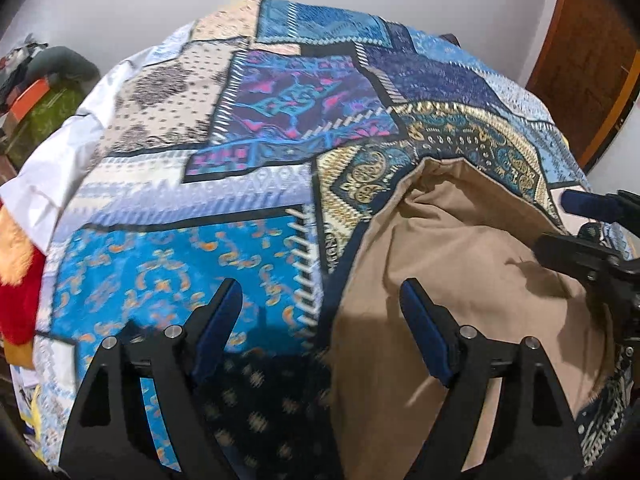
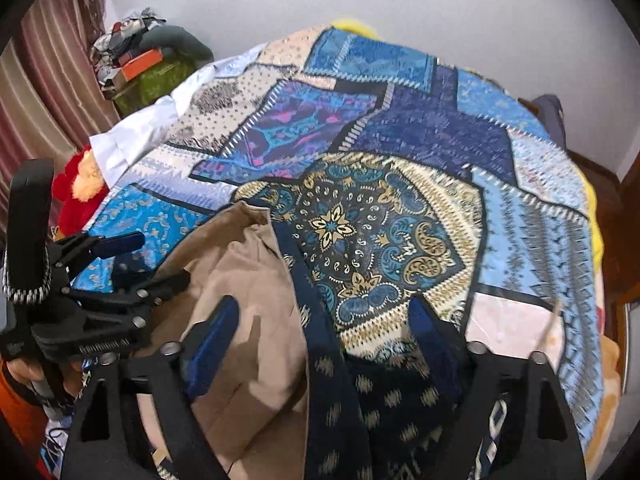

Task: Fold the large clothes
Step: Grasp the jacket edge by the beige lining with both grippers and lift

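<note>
A tan garment (image 1: 460, 264) lies crumpled on a bed covered by a blue patchwork bedspread (image 1: 248, 92). My left gripper (image 1: 322, 312) hovers open at the garment's left edge, its right finger over tan cloth and its left finger over the bedspread. Nothing is pinched between its pads. The right gripper (image 1: 560, 224) shows at the right edge of this view. In the right wrist view the tan garment (image 2: 244, 268) sits lower left. My right gripper (image 2: 324, 316) is open above its right edge and the bedspread (image 2: 400, 128), holding nothing. The left gripper (image 2: 156, 264) stands open at the left.
A white pillow (image 2: 132, 140) and a red plush toy (image 2: 76, 188) lie at the bed's left side. A green box (image 2: 156, 76) with clutter on top stands by the striped curtain (image 2: 44, 92). A wooden door (image 1: 588, 60) is at the right, and a pale wall is behind the bed.
</note>
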`<state>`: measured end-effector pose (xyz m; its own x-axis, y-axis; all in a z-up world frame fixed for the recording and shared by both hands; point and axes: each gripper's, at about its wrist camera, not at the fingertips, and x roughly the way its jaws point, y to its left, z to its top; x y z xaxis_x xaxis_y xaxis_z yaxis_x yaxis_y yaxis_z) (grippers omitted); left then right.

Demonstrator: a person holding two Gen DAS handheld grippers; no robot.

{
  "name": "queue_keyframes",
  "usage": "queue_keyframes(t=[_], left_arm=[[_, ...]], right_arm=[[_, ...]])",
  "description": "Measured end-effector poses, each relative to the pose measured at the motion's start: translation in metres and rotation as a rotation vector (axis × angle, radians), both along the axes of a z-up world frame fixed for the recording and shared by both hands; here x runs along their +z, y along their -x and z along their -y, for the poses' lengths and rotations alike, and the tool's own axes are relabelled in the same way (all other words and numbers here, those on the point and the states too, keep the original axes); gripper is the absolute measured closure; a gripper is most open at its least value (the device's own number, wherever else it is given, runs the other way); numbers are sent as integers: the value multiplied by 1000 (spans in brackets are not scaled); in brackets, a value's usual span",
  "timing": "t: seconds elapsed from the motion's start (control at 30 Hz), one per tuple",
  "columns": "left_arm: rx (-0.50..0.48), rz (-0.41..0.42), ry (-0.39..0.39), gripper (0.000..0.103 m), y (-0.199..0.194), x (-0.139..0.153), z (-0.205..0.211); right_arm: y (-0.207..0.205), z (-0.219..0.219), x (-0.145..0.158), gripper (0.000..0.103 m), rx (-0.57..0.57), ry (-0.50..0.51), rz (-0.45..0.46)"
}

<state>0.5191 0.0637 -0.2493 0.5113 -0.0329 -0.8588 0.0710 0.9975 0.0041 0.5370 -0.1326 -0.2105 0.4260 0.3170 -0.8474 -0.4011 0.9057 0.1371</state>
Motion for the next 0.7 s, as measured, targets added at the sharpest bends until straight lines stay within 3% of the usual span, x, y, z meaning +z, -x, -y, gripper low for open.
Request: queue_keyframes(t=[0.1,0.17,0.2,0.27,0.3,0.43,0.7], left_arm=[[-13,6,-24,26,-8,-8,10],[-25,5,-33,51,-11,-10,15],[-31,1,-31,58,-11,-10,16],[-47,-2,-36,92,-11,-10,19],[-55,4,-43,96,-9,-7,21],[-82,81,-49,96,13,21,27],[-120,213,-39,96,82,95,26]], right_arm=[[-12,1,-14,45,-12,-34,-47],[-17,4,-22,65,-22,-66,-78],[-19,6,-24,71,-26,-79,-89],[-19,9,-28,86,-37,-122,-106],[-18,11,-28,88,-41,-145,-114],[-1,15,-14,94,-36,-196,-96],[65,20,54,94,46,-216,20]])
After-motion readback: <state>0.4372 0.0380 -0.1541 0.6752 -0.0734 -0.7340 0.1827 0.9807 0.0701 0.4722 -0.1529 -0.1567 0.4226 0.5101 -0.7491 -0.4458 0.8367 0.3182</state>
